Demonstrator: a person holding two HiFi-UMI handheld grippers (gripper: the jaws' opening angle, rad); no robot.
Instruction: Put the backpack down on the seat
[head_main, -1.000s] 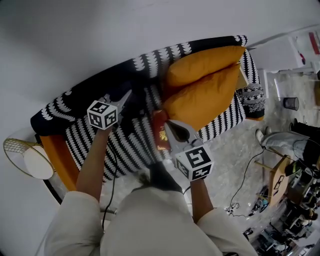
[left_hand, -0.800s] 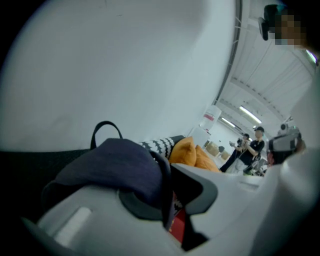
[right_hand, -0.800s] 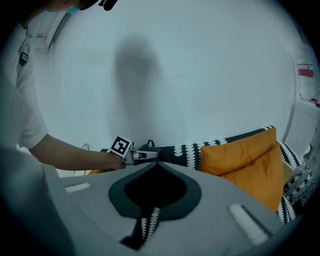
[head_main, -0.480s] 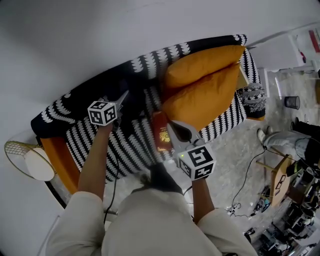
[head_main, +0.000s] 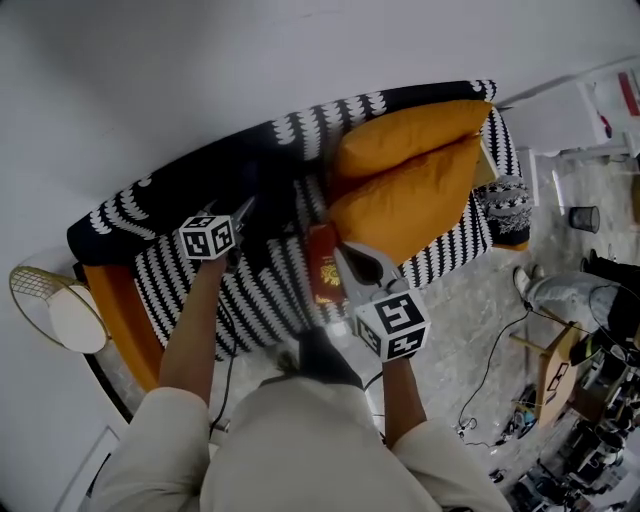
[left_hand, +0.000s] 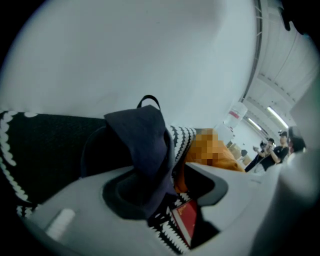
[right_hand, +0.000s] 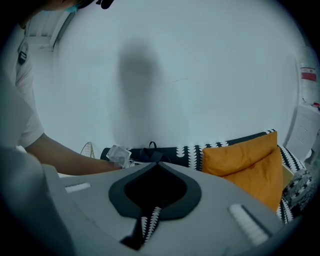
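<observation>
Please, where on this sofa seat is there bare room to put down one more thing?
The striped seat is bare in front of the backpack, left of the red book. A smaller bare patch lies at the left end, by the orange sofa side. The right end is crowded: two orange cushions cover it.

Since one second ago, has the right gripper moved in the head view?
No. The right gripper still points at the same spot beside the right edge of the red book, as before.
</observation>
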